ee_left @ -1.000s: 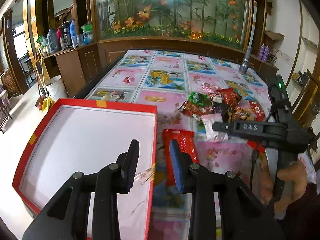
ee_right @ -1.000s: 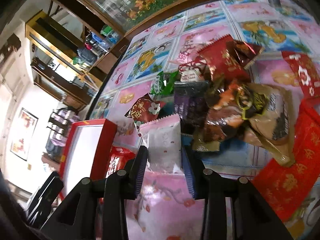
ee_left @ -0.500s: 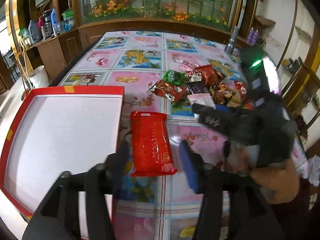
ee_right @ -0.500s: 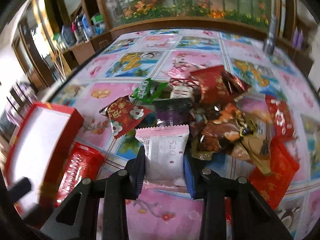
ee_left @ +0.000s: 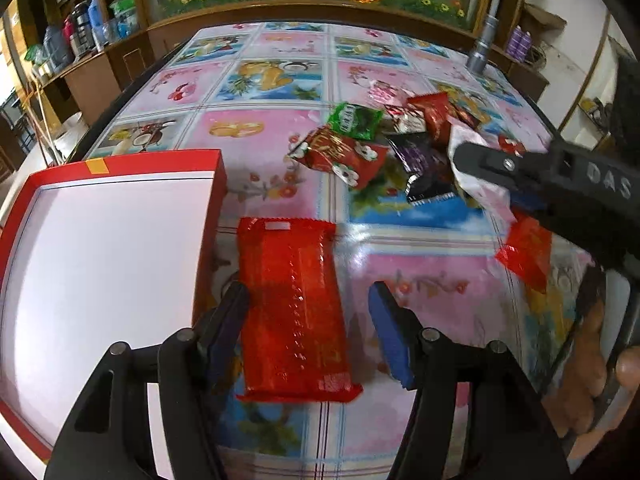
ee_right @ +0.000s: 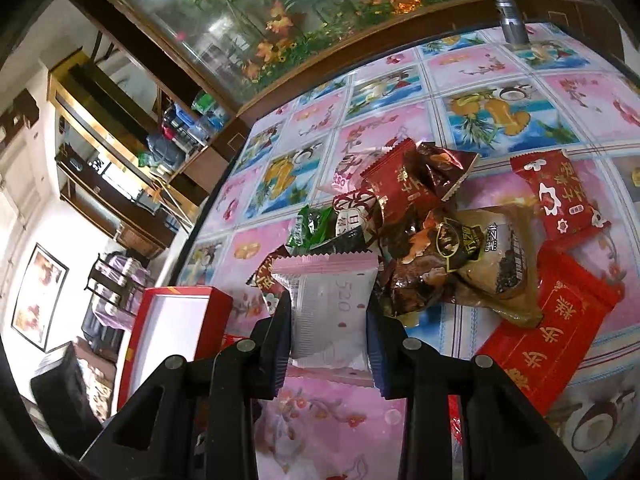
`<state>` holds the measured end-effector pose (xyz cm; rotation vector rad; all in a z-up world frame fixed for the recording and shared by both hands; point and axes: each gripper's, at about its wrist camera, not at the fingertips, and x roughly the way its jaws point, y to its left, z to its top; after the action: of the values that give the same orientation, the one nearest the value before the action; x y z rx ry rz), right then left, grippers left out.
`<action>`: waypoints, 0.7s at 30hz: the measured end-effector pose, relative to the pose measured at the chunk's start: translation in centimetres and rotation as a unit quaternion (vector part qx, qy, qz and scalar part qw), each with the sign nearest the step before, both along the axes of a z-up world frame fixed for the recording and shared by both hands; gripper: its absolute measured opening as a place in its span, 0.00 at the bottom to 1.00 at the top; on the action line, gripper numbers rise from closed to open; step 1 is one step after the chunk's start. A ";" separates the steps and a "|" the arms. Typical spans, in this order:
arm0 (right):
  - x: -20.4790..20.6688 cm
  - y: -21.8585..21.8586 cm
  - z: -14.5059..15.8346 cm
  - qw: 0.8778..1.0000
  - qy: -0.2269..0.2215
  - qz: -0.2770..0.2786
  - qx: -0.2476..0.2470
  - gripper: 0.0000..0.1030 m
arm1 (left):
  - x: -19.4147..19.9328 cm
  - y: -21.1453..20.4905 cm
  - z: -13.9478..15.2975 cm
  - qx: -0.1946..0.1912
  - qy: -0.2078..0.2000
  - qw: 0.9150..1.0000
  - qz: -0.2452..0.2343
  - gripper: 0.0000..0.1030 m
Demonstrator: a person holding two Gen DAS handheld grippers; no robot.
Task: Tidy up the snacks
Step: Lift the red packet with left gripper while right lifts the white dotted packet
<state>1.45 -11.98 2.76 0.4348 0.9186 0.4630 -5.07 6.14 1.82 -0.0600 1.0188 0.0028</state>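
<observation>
A long red snack packet (ee_left: pixel 292 312) lies flat on the table just right of the red box (ee_left: pixel 160 160), whose white inside is bare. My left gripper (ee_left: pixel 307 292) hangs open over the packet, one finger on each side; the right pad stands clear of it. My right gripper (ee_right: pixel 328 308) is shut on a white packet with a pink edge (ee_right: pixel 332 292), held slightly above the table in front of the snack pile (ee_right: pixel 440 240). In the left wrist view the same white packet (ee_left: pixel 480 188) hangs from the right gripper's fingers (ee_left: pixel 476 158) beside the pile (ee_left: pixel 400 140).
A flowered cloth covers the table (ee_left: pixel 260 128). A metal cylinder (ee_left: pixel 482 48) stands at the far right edge. Wooden cabinets and a glass flower display run behind the table. A person's hand (ee_left: pixel 592 380) holds the right gripper's handle at right.
My left gripper's jaws widened as it moved from the box's edge to over the long red packet. My right gripper closed on the white packet and raised it a little.
</observation>
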 end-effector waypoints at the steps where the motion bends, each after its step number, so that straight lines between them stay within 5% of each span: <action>1: 0.0 0.0 0.0 1.000 -0.001 0.001 0.001 0.33 | 0.2 0.1 0.0 -0.003 0.003 1.000 0.000 0.62; 12: 0.0 -0.8 0.1 1.000 -0.001 -0.017 0.018 0.33 | -0.1 -3.6 -0.8 -0.035 0.019 0.997 -0.068 0.63; 21: 0.0 -0.8 0.0 1.000 0.001 -0.019 0.016 0.33 | -0.6 -4.4 -1.1 0.041 0.007 0.996 -0.073 0.69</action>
<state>1.46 -12.78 2.72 0.4812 0.9043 0.4439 -5.65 1.74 0.76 0.0894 1.0347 -0.0873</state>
